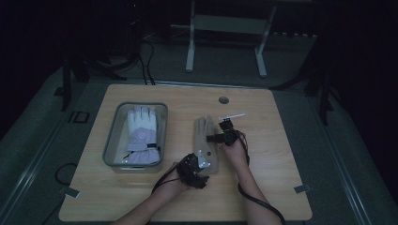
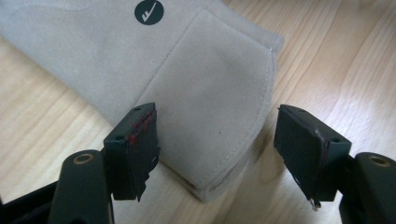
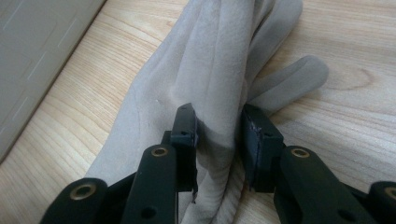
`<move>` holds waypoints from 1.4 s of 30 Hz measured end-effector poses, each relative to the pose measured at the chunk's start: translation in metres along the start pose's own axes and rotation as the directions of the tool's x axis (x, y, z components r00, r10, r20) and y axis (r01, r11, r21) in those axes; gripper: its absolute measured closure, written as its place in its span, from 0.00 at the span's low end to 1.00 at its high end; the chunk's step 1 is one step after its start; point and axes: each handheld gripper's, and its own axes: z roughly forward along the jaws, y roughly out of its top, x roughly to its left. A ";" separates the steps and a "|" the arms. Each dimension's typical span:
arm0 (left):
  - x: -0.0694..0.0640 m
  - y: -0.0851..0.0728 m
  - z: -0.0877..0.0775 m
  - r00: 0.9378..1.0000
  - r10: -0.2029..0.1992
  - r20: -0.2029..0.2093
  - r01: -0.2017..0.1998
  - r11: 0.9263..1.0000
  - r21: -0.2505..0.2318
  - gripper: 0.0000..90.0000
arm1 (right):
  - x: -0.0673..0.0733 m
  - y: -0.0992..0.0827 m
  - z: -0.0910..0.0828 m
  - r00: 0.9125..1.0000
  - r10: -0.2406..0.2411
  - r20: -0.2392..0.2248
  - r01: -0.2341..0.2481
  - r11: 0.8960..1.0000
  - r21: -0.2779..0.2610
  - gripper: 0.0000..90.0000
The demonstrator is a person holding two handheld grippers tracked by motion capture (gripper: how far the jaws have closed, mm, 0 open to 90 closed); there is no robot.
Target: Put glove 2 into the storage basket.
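A beige glove (image 1: 206, 140) lies flat on the wooden table (image 1: 277, 178), fingers pointing away from the person. My left gripper (image 1: 201, 163) is at its cuff end. In the left gripper view the jaws stand open (image 2: 217, 135) on either side of the cuff corner (image 2: 210, 102), and the pads do not touch the fabric. My right gripper (image 1: 215, 138) is at the glove's right side, near the fingers. The right gripper view shows it (image 3: 217, 128) shut on a raised fold of the beige glove (image 3: 210, 60).
A grey bin (image 1: 112, 140) stands left of the beige glove with a white glove (image 1: 141, 133) inside; its wall (image 3: 37, 56) appears in the right gripper view. A small white strip (image 1: 233, 115) lies behind the right gripper. A round hole (image 1: 224, 100) sits near the table's far edge.
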 end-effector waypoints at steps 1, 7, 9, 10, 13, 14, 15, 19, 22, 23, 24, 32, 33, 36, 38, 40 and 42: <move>0.001 0.000 0.000 1.000 0.004 -0.002 -0.004 1.000 -0.003 0.37 | 0.000 0.000 0.000 1.000 -0.001 0.000 0.001 1.000 0.000 0.77; 0.005 -0.006 -0.001 0.997 0.005 -0.078 -0.008 0.999 -0.043 0.77 | 0.001 -0.002 0.000 1.000 0.007 0.002 -0.007 1.000 -0.012 0.77; 0.007 -0.008 -0.002 0.997 -0.014 -0.073 0.010 0.999 -0.053 0.85 | 0.000 -0.003 0.000 1.000 0.017 -0.002 -0.017 1.000 -0.019 0.77; 0.009 -0.008 -0.003 0.998 -0.028 -0.063 0.024 0.998 -0.057 0.87 | 0.000 -0.003 0.000 1.000 0.021 -0.005 -0.021 1.000 -0.022 0.77; 0.012 -0.010 -0.007 0.998 -0.060 -0.011 0.058 0.995 -0.083 0.89 | 0.000 -0.004 -0.003 1.000 0.026 -0.015 -0.026 0.999 -0.028 0.79; 0.012 -0.011 -0.010 0.998 -0.063 -0.009 0.062 0.994 -0.090 0.89 | 0.000 -0.005 -0.004 0.999 0.026 -0.021 -0.027 0.999 -0.029 0.79; 0.012 -0.011 -0.013 0.997 -0.071 0.005 0.071 0.992 -0.106 0.89 | 0.001 -0.005 -0.005 0.999 0.028 -0.029 -0.029 0.999 -0.033 0.79; 0.012 -0.010 -0.025 0.998 -0.067 0.010 0.068 0.991 -0.119 0.89 | 0.001 -0.007 -0.012 0.997 0.040 -0.061 -0.043 0.998 -0.056 0.81; 0.010 -0.009 -0.032 0.999 -0.035 -0.004 0.035 0.993 -0.117 0.89 | 0.005 -0.007 -0.018 0.997 0.032 -0.074 -0.037 0.997 -0.068 0.81; 0.010 -0.009 -0.035 1.000 -0.030 -0.008 0.029 0.993 -0.116 0.89 | 0.006 -0.006 -0.020 0.996 0.028 -0.080 -0.034 0.997 -0.076 0.82; 0.009 -0.008 -0.037 1.000 -0.021 -0.010 0.020 0.993 -0.116 0.89 | 0.008 -0.005 -0.022 0.996 0.028 -0.087 -0.035 0.996 -0.082 0.82; 0.012 -0.004 -0.057 0.999 -0.005 -0.041 -0.001 0.990 -0.139 0.89 | 0.020 0.006 -0.041 0.993 0.002 -0.117 -0.018 0.991 -0.134 0.83; 0.013 -0.003 -0.060 0.999 -0.001 -0.044 -0.005 0.990 -0.138 0.89 | 0.022 0.008 -0.043 0.993 -0.003 -0.118 -0.013 0.990 -0.141 0.83; 0.014 -0.001 -0.068 0.998 0.009 -0.059 -0.017 0.989 -0.144 0.89 | 0.029 0.014 -0.050 0.992 -0.017 -0.121 -0.002 0.988 -0.155 0.83; 0.015 0.001 -0.074 0.997 0.020 -0.070 -0.029 0.990 -0.141 0.89 | 0.034 0.018 -0.054 0.992 -0.030 -0.123 0.009 0.986 -0.164 0.83; 0.017 0.002 -0.080 0.997 0.026 -0.078 -0.037 0.989 -0.141 0.89 | 0.038 0.022 -0.059 0.992 -0.038 -0.123 0.017 0.985 -0.169 0.83; 0.018 0.003 -0.084 0.996 0.031 -0.087 -0.043 0.989 -0.139 0.89 | 0.042 0.027 -0.062 0.991 -0.051 -0.125 0.029 0.984 -0.174 0.83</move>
